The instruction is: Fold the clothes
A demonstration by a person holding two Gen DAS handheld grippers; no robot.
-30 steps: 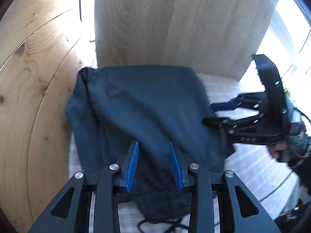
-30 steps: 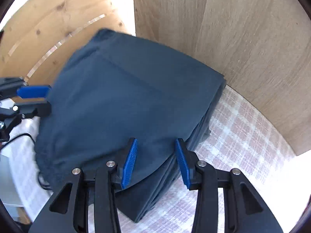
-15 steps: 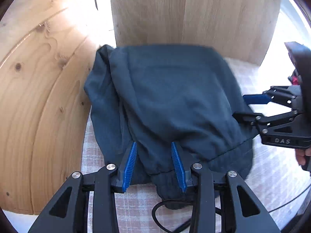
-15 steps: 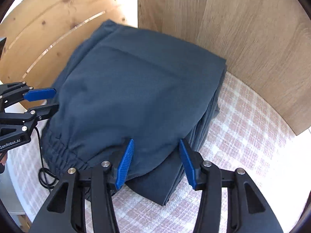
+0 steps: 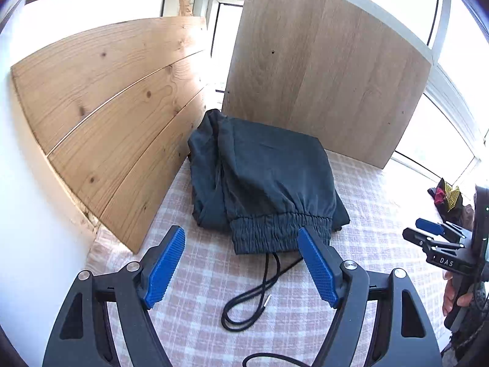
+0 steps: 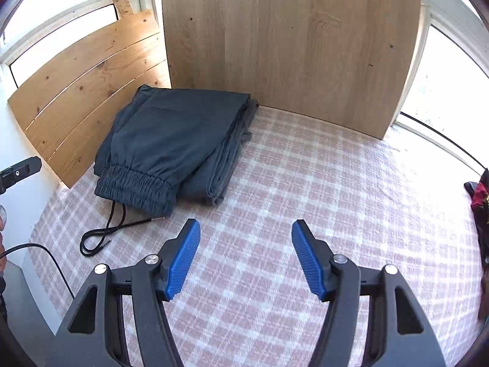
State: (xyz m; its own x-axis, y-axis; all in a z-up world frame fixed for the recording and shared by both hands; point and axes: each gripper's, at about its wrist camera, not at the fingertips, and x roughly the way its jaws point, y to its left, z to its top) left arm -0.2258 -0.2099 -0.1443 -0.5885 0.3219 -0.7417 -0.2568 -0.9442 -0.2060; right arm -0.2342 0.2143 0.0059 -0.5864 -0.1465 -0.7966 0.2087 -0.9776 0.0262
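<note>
A: Left hand-held gripper (image 5: 241, 266): jaws spread wide, nothing between the blue pads. Right hand-held gripper (image 6: 246, 257): likewise spread and empty, over bare checked cloth.

B: Contact with the garment?

A: None. Both stand clear of it. The folded dark trousers (image 5: 269, 180) lie at the far left corner of the surface (image 6: 336, 189), pushed in where the pine slat board (image 5: 101, 104) meets the upright oak panel (image 6: 290, 39).

B: Bearing from each gripper?

A: From the left one, straight ahead and near; the elastic waistband (image 5: 281, 232) faces it, just beyond the fingertips. From the right one, ahead and well off to the left, with open cloth between.

B: Long axis?

A: Judged: it runs from the waistband at the near end back toward the oak panel, so roughly along the left gripper's line of sight. Stacked fold edges show on the side facing the right gripper.

B: So the left is nearer.

A: Yes, clearly. The drawstring (image 5: 253, 299) trails out from the waistband in loose loops on the cloth, directly below the left jaws.

B: Status?

A: The bundle looks folded and parked in its corner; only the cord is untidy. More clothing (image 6: 479, 192), dark and red, sits at the right edge, closer to the right gripper. Probable next item, unconfirmed.
</note>
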